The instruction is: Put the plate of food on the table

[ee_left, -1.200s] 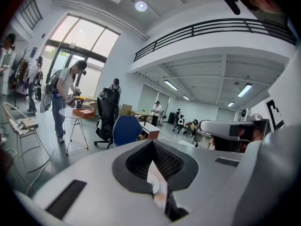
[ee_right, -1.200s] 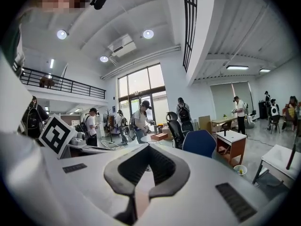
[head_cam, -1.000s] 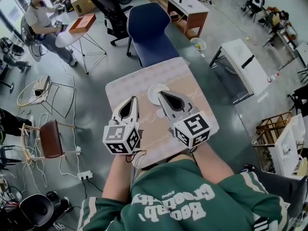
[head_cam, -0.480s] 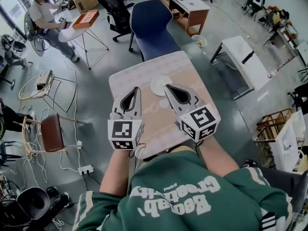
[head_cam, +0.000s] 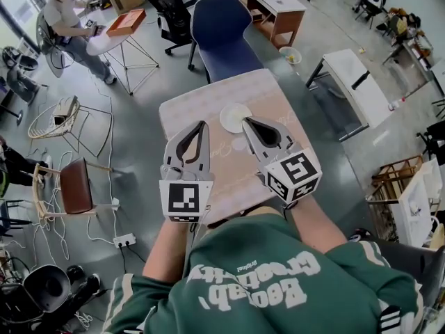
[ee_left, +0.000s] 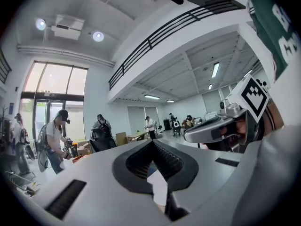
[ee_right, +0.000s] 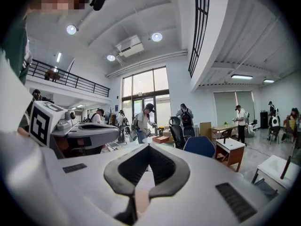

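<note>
Above the worktop (head_cam: 191, 106), the left gripper (head_cam: 202, 124) has risen and rolled level since one second ago. Fingers of both grippers are closed and hold nothing. The plate (head_cam: 233, 115) lies on the worktop, just ahead of the right gripper (head_cam: 246, 121) and right of the left.

The bench (head_cam: 208, 103) is covered in pale pink with a faint white print, and the plate (head_cam: 235, 117) on it is white. The left tool (head_cam: 203, 124) and right tool (head_cam: 245, 121) are light grey with black inner pads. Their marker cubes (head_cam: 185, 200) carry black-and-white squares. The chair (head_cam: 222, 37) is navy, the sweatshirt (head_cam: 264, 284) green with white lettering.
</note>
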